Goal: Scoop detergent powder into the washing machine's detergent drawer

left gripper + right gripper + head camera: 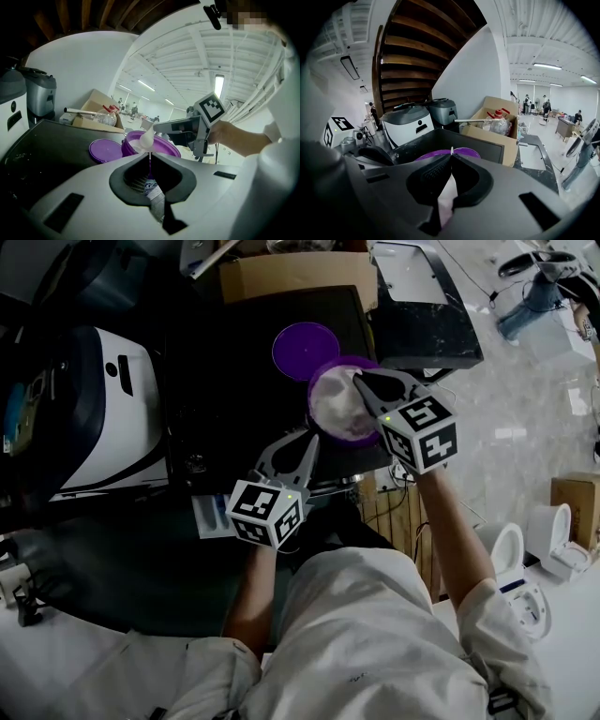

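Detergent powder (337, 407) fills the purple tub (358, 440), which stands open on the dark surface (234, 362) in the middle of the head view. Its lid (306, 350) lies flat just beside it, toward the top of the frame. The right tool (359, 379) has its jaws closed on the thin handle of a white scoop (147, 137), and the bowl of the scoop hangs just over the powder, above the rim. The left tool (307, 440) has its jaws closed too, and it seems to pinch the near wall of the tub to steady it. The main risk is probably spilling: the handle is thin and held only at the tips, so the scoop may turn in the jaws and drop powder on the surface on the way from the tub. If the left tool pulls, the tub may tilt or slide. A pale compartment (211, 517) at the lower left edge of the surface may be the drawer, but this cannot be told surely. If it is, the way there passes close over the left tool, and a knock would shake powder out. No brand can be read. A label (151, 188) with blue print shows below the left jaws but is too blurred to read, and the cubes (427, 432) carry only black and white square patterns.
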The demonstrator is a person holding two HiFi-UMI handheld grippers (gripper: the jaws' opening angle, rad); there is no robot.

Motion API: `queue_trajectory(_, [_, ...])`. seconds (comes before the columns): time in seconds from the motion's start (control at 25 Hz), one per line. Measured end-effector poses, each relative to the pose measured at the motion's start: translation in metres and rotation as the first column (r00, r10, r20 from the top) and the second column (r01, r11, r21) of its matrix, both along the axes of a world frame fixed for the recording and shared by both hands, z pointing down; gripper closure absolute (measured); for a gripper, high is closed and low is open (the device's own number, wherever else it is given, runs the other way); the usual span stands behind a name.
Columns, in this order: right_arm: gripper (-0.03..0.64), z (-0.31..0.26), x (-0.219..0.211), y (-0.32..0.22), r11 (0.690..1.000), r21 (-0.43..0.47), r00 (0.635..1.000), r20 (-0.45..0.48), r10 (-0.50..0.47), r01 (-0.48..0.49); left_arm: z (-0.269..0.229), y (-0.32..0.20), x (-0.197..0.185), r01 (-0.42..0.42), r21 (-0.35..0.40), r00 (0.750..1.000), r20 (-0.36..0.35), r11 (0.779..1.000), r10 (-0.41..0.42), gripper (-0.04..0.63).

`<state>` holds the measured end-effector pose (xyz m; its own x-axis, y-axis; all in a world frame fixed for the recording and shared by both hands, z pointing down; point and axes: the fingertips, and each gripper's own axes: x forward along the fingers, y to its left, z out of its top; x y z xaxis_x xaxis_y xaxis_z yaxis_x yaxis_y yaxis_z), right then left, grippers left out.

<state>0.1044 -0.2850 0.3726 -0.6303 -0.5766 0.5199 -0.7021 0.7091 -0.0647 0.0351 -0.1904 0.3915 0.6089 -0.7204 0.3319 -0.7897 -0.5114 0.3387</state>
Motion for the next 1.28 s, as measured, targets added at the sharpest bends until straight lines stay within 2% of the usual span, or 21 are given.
queue_trajectory(0.48, [0.607, 0.013, -0.013, -0.003, 0.999, -0.024, 0.994, -0.096, -0.051, 0.049, -0.001, 0.001, 0.000, 0.015, 0.002, 1.000, -0.006, 1.000, -0.015, 0.569])
queue_trajectory(1.28, [0.607, 0.025, -0.038, 0.010, 0.986, -0.082, 0.982, -0.105, -0.155, 0.147, -0.004, 0.005, -0.009, 0.035, 0.010, 0.999, -0.012, 0.999, -0.035, 0.571])
